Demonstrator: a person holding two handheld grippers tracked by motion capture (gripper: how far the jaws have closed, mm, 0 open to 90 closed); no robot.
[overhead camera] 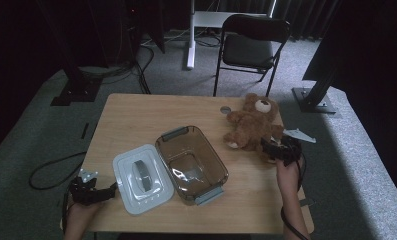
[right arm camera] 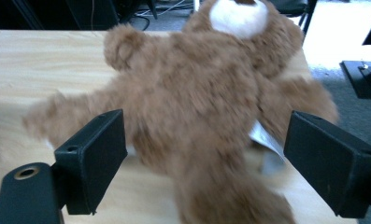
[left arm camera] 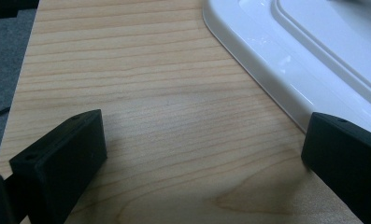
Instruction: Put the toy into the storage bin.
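A brown teddy bear (overhead camera: 253, 122) lies on its back at the right of the wooden table (overhead camera: 136, 120). My right gripper (overhead camera: 272, 149) stands open at the bear's lower body; in the right gripper view its jaws stand wide on either side of the bear (right arm camera: 206, 102) without touching it. A clear brown plastic bin (overhead camera: 191, 162) sits empty at the table's middle, and its white lid (overhead camera: 142, 177) lies flat beside it on the left. My left gripper (overhead camera: 111, 191) is open near the lid's front left edge, over bare wood next to the lid (left arm camera: 304, 60).
A black folding chair (overhead camera: 251, 47) stands beyond the table's far edge. A small round grey disc (overhead camera: 225, 109) lies on the table near the bear's arm. Black stand bases and cables sit on the grey carpet around the table.
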